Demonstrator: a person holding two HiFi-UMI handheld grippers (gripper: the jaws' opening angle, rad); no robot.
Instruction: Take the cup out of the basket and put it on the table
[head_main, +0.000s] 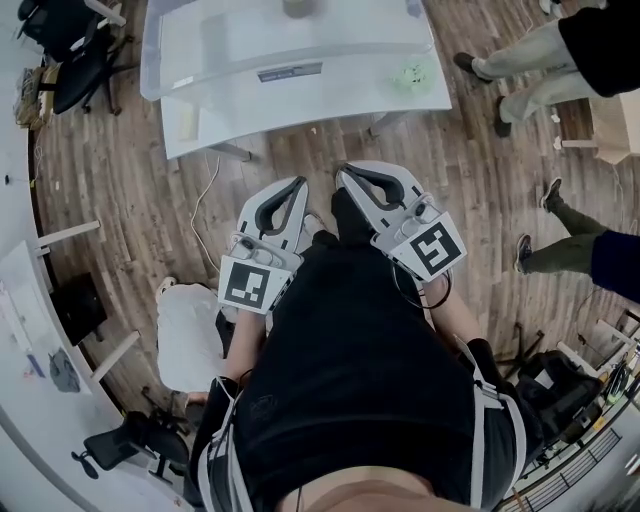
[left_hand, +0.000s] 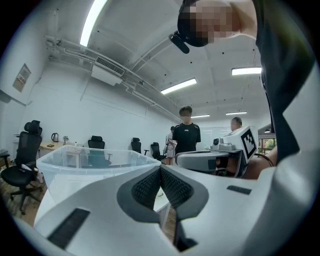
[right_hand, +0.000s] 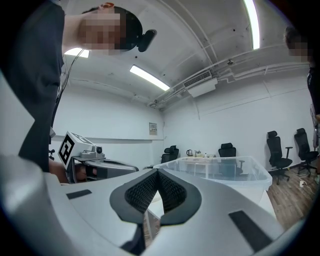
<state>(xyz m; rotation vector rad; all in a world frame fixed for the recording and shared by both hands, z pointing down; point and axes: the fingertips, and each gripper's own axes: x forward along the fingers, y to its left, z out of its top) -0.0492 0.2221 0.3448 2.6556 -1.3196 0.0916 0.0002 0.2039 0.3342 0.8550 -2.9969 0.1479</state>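
I hold both tools close against my chest, well short of the white counter (head_main: 300, 112). My left hand-held gripper (head_main: 294, 188) is clenched: in the left gripper view its two ribbed pads (left_hand: 150, 186) press together at the tips, with nothing between them. My right hand-held gripper (head_main: 347, 174) is clenched and empty too, and in the right gripper view its pads (right_hand: 169, 189) meet the same way. The two lie side by side, tips pointing toward the counter, each with its marker cube (head_main: 250, 284) toward my body.

The basket (head_main: 160, 62) is a clear plastic tub that stands on the counter ahead of me, well apart from both hand-held grippers. Its see-through wall shows beyond the jaws in both gripper views. At its far end, cut by the top edge of the head view, sits a brownish round shape (head_main: 300, 7) that looks like the cup, inside the basket. A small pale green thing (head_main: 412, 76) lies on the counter just beside the basket, to my right.

The floor (head_main: 120, 180) is wood planks. Other people's legs (head_main: 520, 45) stand off to my right.
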